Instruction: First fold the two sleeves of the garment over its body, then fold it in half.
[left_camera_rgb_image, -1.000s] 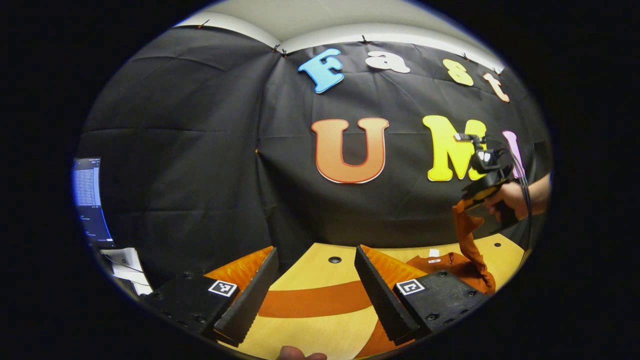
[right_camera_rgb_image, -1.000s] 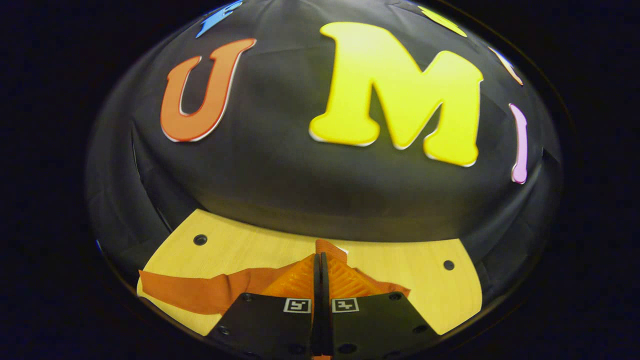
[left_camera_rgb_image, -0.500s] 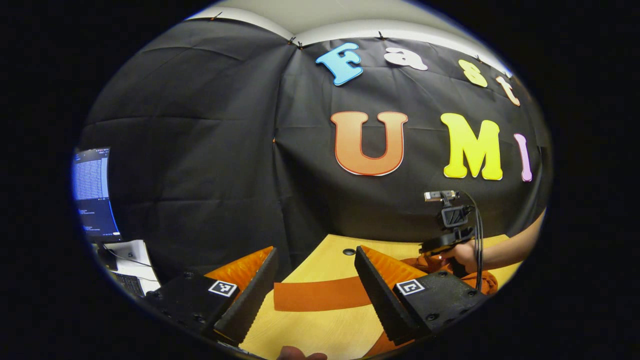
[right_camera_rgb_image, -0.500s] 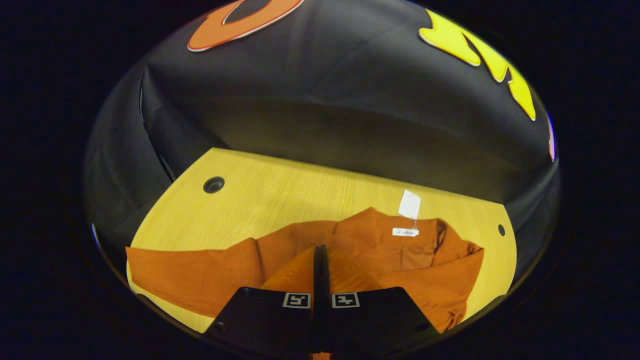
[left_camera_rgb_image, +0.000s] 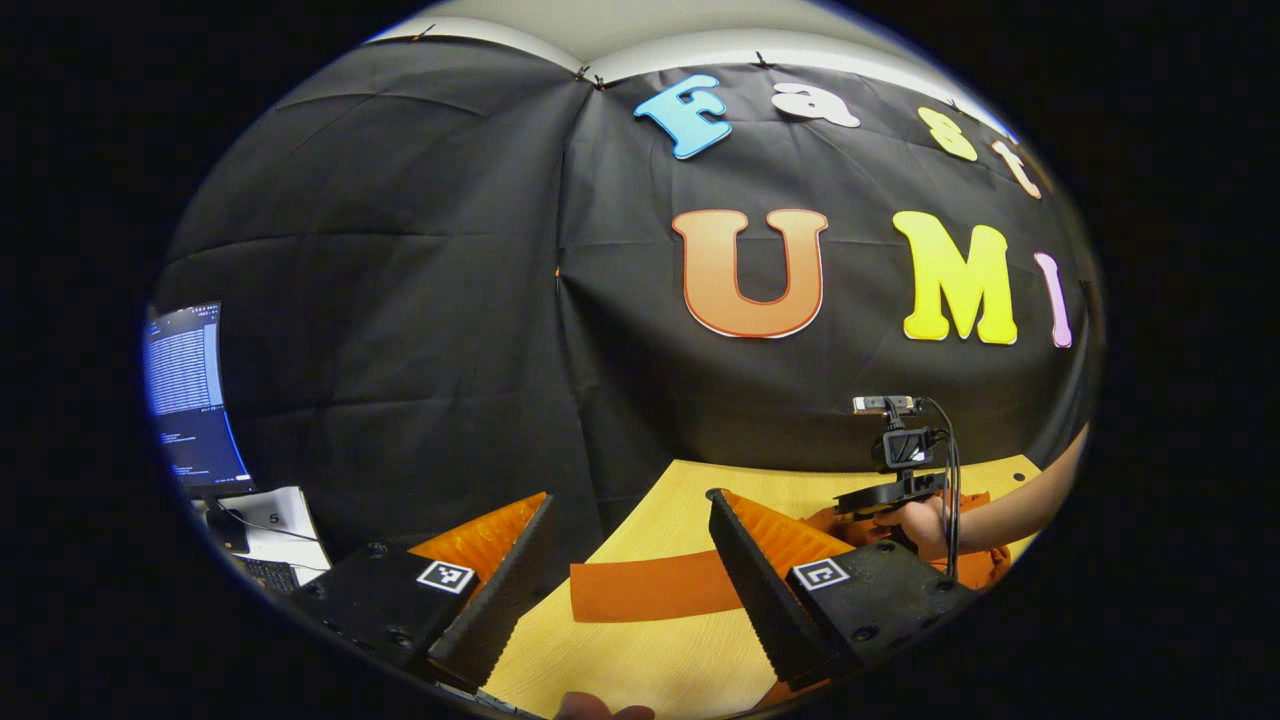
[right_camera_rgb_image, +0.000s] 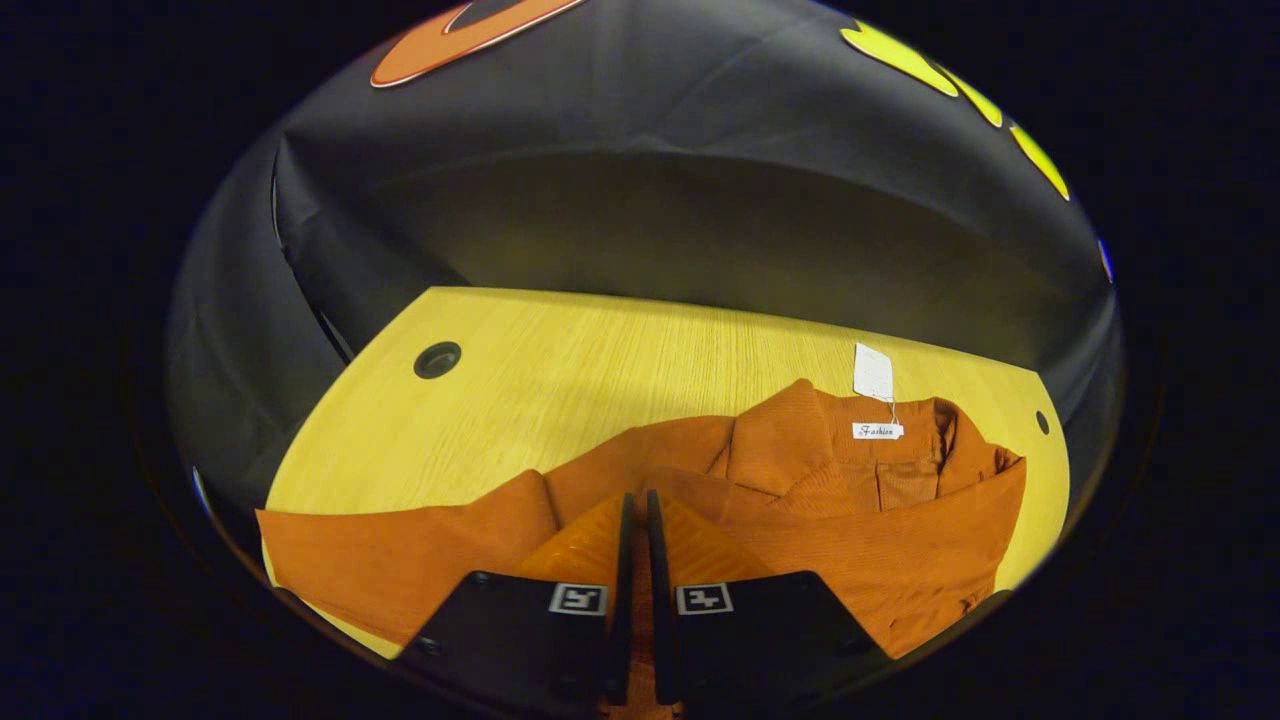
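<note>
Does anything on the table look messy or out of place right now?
The orange garment isn't lying flat: its collar end is bunched and rumpled near the table edge, with a paper tag sticking out onto the wood. One sleeve lies stretched out sideways, unfolded.

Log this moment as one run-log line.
stage: first sleeve fold | right tongs: nearly closed, low over garment | left tongs: open, idle | other sleeve: flat on table
</note>
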